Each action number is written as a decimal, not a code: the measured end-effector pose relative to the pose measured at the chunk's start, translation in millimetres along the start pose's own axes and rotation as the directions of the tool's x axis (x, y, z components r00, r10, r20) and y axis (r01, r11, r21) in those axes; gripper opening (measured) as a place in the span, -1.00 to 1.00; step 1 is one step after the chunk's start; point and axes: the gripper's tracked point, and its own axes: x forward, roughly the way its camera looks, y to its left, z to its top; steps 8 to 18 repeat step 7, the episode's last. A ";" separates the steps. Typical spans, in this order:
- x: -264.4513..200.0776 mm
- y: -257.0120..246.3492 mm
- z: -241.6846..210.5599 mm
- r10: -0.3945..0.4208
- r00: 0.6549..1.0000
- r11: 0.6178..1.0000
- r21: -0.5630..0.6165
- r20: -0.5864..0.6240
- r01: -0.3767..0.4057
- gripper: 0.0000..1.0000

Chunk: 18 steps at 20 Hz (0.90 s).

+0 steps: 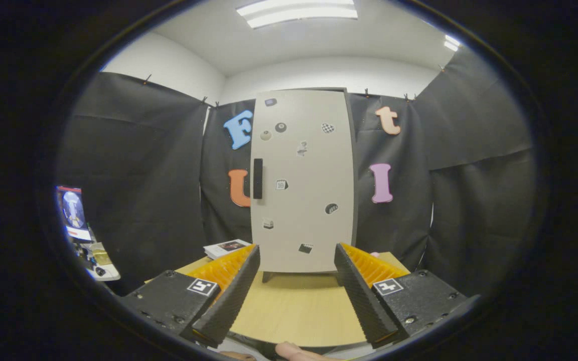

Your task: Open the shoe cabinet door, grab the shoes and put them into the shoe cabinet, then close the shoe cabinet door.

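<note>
While the gripper (296,286) hung back from the shoe cabinet (303,180), its fingers stood wide apart with nothing between them but bare table (299,306) — a stance that, by my reading, suited lining up on the cabinet rather than carrying anything. The cabinet stood upright at the table's far end, square ahead of the fingers and well beyond them. Its door (314,200) lay shut and flush, stickers dotted over it, so whatever was inside could not be told. A dark vertical handle (258,178) sat at the door's left edge, about mid-height — placed, I judged, for a pull from that side. Left of the cabinet's foot lay a small booklet (227,247). No shoes could be made out near the cabinet; a closed door would fit shoes either stowed or yet to go in.
</note>
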 end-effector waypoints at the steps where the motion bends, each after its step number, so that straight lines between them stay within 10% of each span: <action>1: -0.5 -2.9 0.4 -0.007 1.000 1.000 0.003 0.001 0.007 0.95; 18: -1.0 -11.0 -3.7 -0.026 1.000 1.000 0.009 -0.007 0.026 0.96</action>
